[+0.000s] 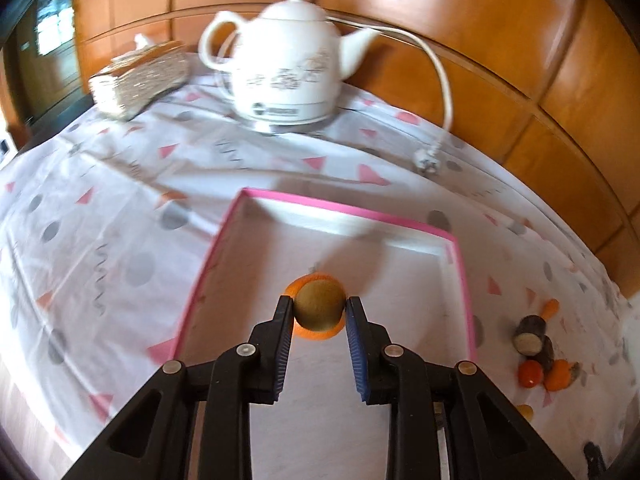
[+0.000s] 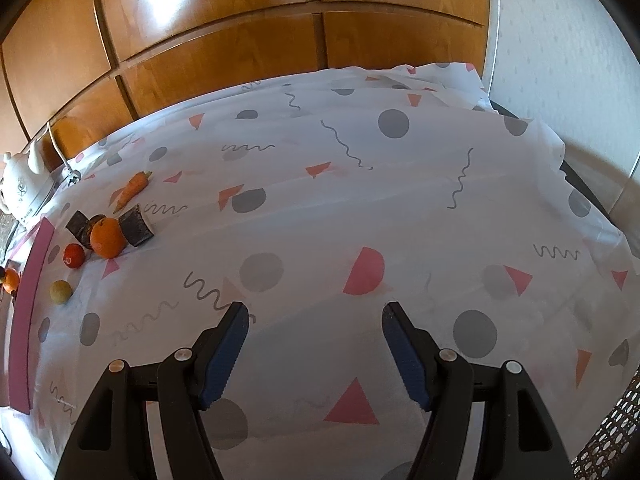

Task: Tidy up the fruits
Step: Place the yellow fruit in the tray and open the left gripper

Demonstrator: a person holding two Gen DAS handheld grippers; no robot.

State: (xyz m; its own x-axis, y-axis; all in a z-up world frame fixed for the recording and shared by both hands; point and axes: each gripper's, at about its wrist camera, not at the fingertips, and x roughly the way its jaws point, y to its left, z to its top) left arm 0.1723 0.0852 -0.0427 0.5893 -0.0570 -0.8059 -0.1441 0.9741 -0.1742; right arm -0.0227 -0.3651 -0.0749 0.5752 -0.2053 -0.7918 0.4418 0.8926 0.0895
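Left tongs (image 1: 320, 307) pinch a brownish-green round fruit (image 1: 319, 305) over the pink-rimmed box (image 1: 464, 280); my right tongs (image 2: 315, 314) gape with nothing between them.

Both blue pads press the fruit's sides, and an orange fruit (image 1: 316, 334) shows just behind it, inside the box on its white floor. Right of the box I see a cluster on the worktop (image 2: 360, 208): a tan ball (image 2: 60, 291), a small red fruit (image 2: 74, 256), an orange (image 2: 107, 238), dark brown chunks (image 2: 138, 229) and, farther back, a carrot (image 2: 132, 191). All lie well left of my right tongs. Beyond the box stands a white teapot (image 1: 288, 68).
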